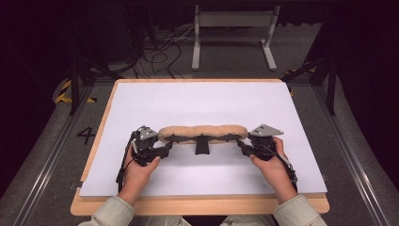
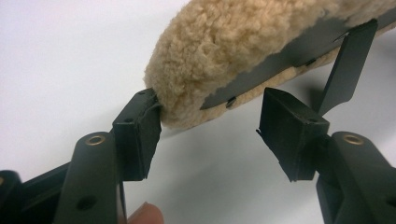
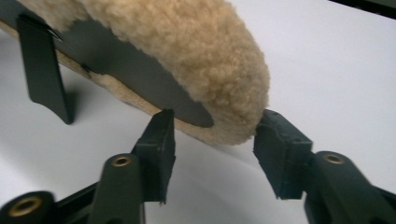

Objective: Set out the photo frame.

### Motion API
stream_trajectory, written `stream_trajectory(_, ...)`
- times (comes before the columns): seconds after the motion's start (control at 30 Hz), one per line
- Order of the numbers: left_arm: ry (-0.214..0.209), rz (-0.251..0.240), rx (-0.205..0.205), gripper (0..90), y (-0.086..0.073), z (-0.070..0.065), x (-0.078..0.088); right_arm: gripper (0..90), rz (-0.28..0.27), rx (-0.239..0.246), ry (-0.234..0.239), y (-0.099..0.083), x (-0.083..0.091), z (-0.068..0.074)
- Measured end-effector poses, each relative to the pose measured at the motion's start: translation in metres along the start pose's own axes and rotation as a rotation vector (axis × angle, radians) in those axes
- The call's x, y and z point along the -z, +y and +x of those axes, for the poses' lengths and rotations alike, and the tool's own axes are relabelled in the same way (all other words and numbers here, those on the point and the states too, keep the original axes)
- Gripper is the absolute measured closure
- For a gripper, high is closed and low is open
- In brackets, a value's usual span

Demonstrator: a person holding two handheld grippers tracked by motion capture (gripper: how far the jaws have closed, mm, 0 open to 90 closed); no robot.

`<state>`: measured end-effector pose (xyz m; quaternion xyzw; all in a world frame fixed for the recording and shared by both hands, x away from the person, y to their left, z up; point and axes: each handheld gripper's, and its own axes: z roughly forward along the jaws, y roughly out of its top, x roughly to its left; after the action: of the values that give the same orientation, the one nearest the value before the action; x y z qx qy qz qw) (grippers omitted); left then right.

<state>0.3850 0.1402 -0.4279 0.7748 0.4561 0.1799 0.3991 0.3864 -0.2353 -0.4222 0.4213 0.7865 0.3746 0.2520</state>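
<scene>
A long tan fleece pad (image 1: 202, 131) on a black backing plate lies crosswise on the white sheet (image 1: 202, 94), with a black tab (image 1: 202, 146) jutting toward me from its middle. My left gripper (image 1: 165, 147) sits at the pad's left end and my right gripper (image 1: 241, 146) at its right end, each in a hand. In the left gripper view the left gripper (image 2: 210, 100) is open: one pad touches the fleece (image 2: 224, 42), the other is off the plate. In the right gripper view the right gripper (image 3: 215, 116) is open around the fleece (image 3: 187, 42) tip, its pads just at it.
The white sheet covers a wooden tabletop (image 1: 197, 205). Beyond the table's far edge a light metal frame (image 1: 233, 19) stands on the grey floor beside tangled cables (image 1: 160, 52). A painted 4 (image 1: 86, 135) marks the floor at the left.
</scene>
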Motion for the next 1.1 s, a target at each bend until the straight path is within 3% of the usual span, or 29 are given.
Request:
stream_trajectory(0.27,0.007,-0.015,-0.042,41.0,-0.003,0.002,0.008,42.0,-0.022,0.022,0.007,0.004,0.012,-0.003)
stream_trajectory(0.57,0.029,-0.046,-0.107,76.3,-0.003,0.008,0.035,48.9,0.007,0.059,0.008,0.002,0.025,-0.004)
stream_trajectory(0.73,0.029,-0.052,-0.101,90.0,0.0,0.015,0.04,52.8,0.0,0.07,0.036,0.003,0.032,0.002)
stream_trajectory(0.9,0.019,-0.06,-0.11,90.0,0.004,0.018,0.046,56.7,0.003,0.094,0.072,0.005,0.038,0.009)
stream_trajectory(1.1,0.022,-0.068,-0.093,90.0,0.014,0.022,0.037,61.4,0.005,0.103,0.102,0.006,0.041,0.012)
